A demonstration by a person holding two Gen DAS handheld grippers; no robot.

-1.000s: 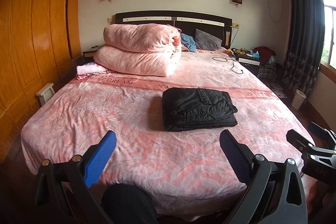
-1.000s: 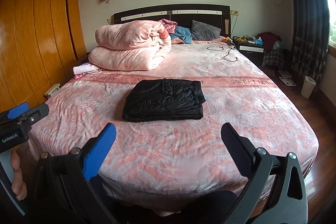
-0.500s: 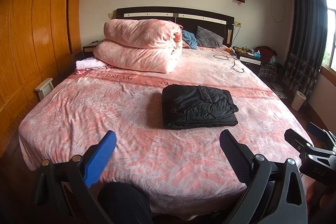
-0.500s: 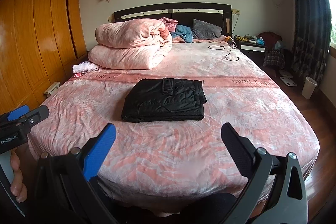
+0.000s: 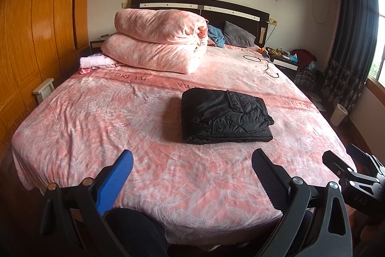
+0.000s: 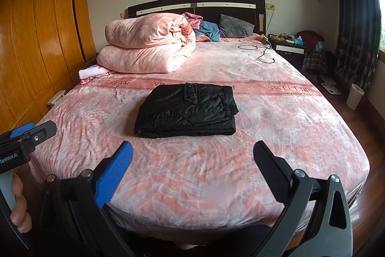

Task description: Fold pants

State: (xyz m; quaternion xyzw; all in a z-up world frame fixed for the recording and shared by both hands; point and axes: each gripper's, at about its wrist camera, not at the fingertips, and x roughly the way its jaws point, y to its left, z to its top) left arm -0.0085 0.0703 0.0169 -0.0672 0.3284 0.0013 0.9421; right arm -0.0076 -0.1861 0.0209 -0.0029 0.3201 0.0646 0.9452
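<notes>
- The pants (image 5: 225,117) lie folded into a thick black rectangular bundle on the bed (image 5: 96,127), ahead of both my pairs of jaws and well apart from them.
- Their long axis runs across my view, side to side; the stacked folded edges face toward me, and the buttoned flap on top points away toward the headboard (image 5: 199,7).
- The fabric is black, quilted and slightly shiny, puffy at the seams, with a stitched hem line running across the near layer.
- The bed cover is a soft pink-and-white plush with a leafy pattern and a darker band with lettering just beyond the pants.
- From my left gripper (image 5: 192,169), the bundle sits ahead and slightly to the right of the gap between the jaws.
- From my right gripper (image 6: 192,161), the pants (image 6: 186,113) sit nearly straight ahead, just left of centre.
- Both pairs of jaws stand wide apart and hold nothing; each has one blue ribbed pad and one black textured pad.
- A rolled pink quilt (image 5: 156,45) lies far beyond the pants, by the headboard.
</notes>
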